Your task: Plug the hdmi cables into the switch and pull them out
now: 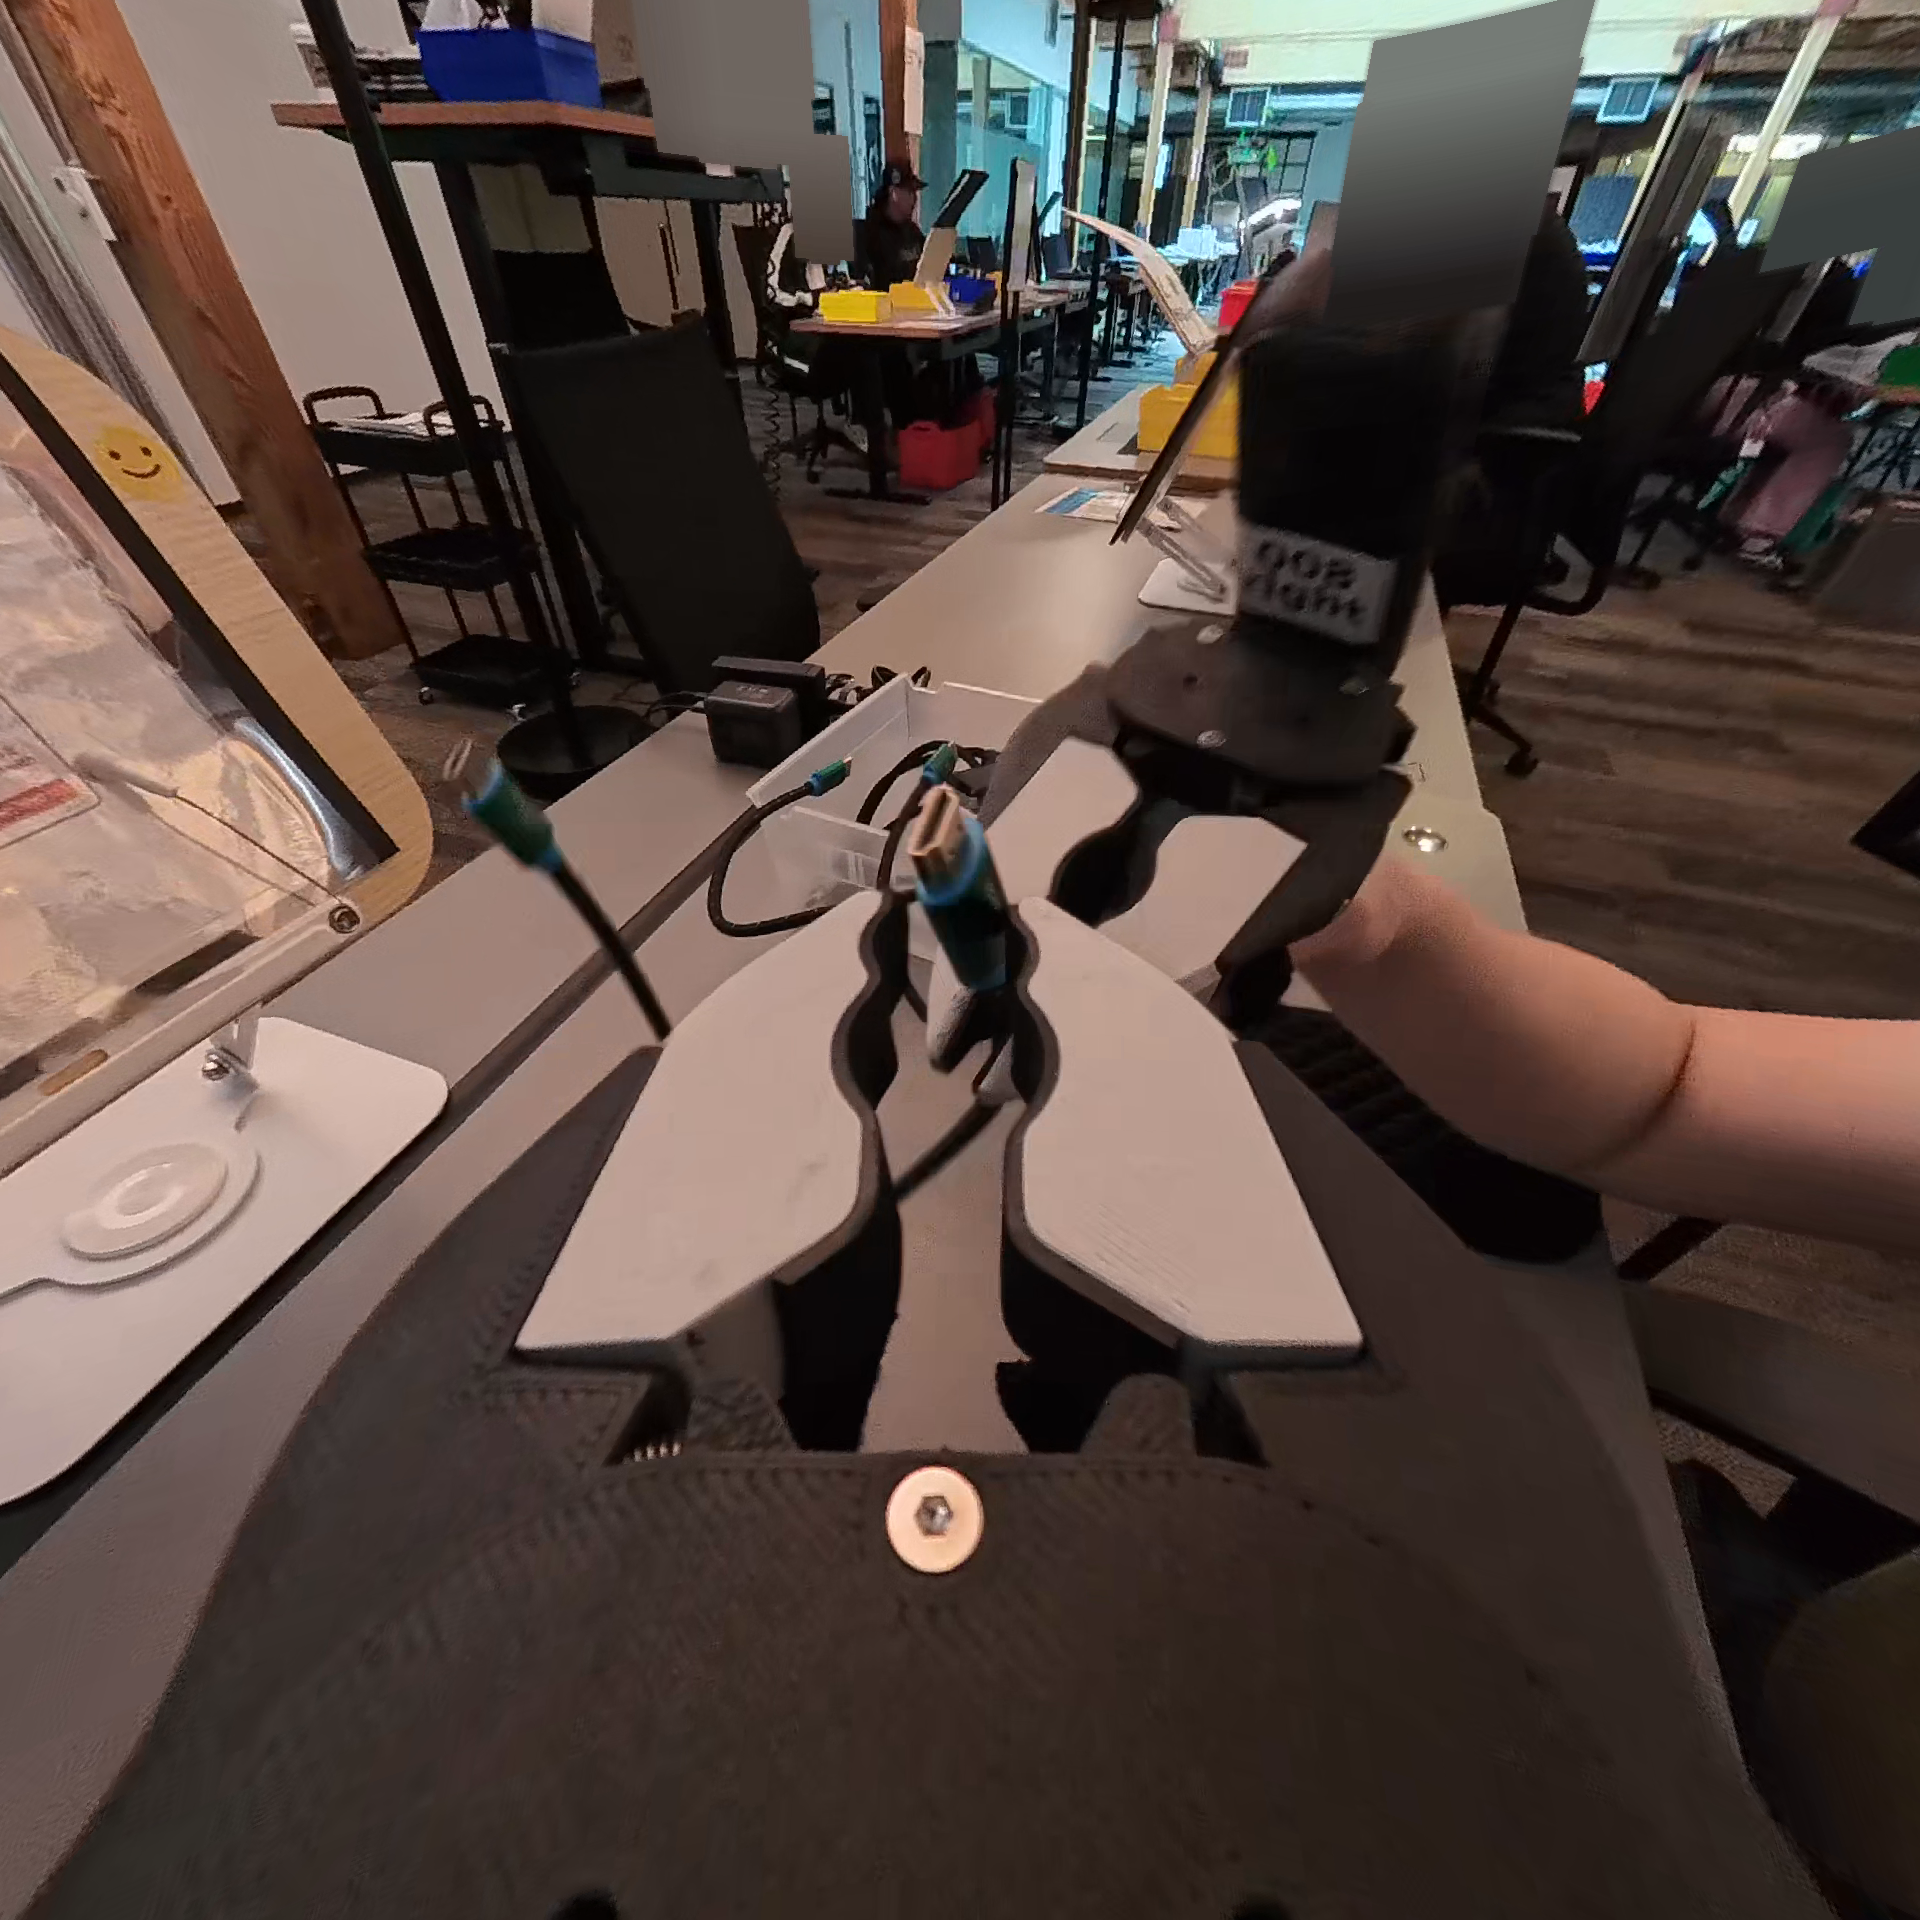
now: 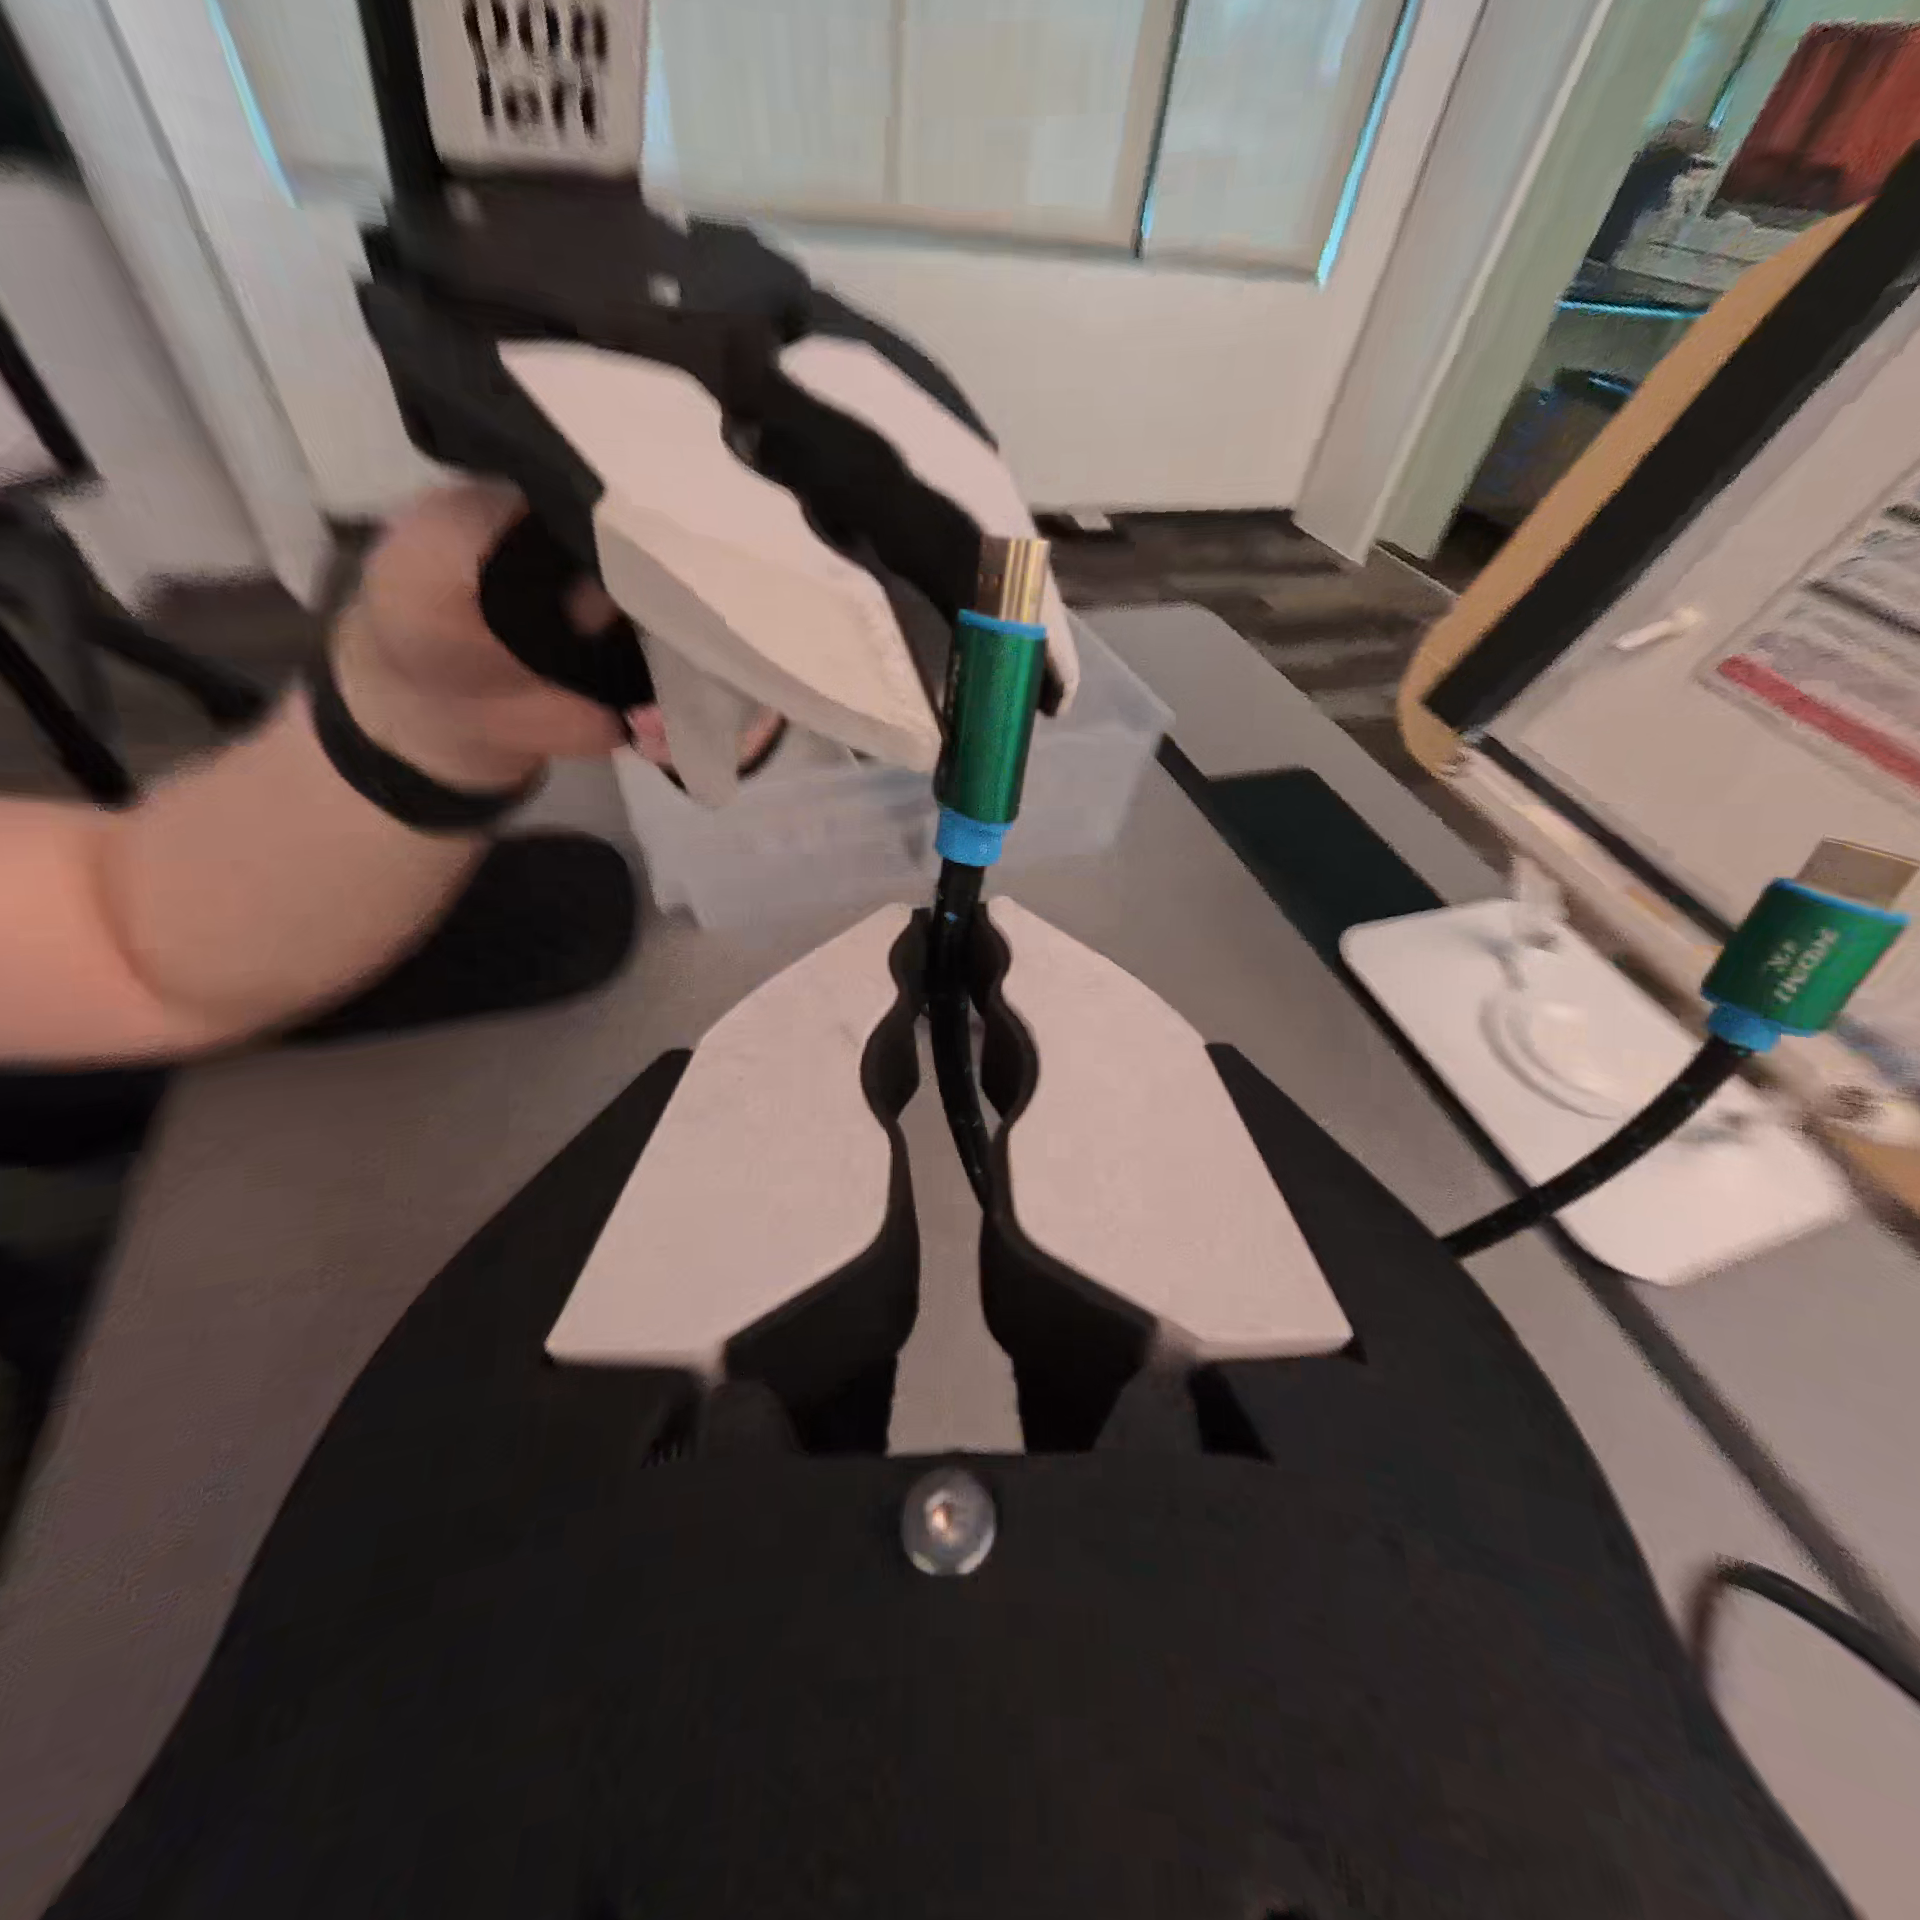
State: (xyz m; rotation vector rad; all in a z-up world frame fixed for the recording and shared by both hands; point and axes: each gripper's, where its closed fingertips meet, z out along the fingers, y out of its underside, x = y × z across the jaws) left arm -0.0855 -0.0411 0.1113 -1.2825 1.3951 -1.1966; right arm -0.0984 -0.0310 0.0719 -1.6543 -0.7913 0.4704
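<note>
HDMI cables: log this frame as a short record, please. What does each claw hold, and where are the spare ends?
left claw: shut on an HDMI plug, gold connector pointing up and away
right claw: shut on a black cable just below its upright green plug
loose plug: in the air, ungripped, near the white stand base
clear box: on the table, holds more cables
plugged in: nothing visible; no switch identifiable
</note>
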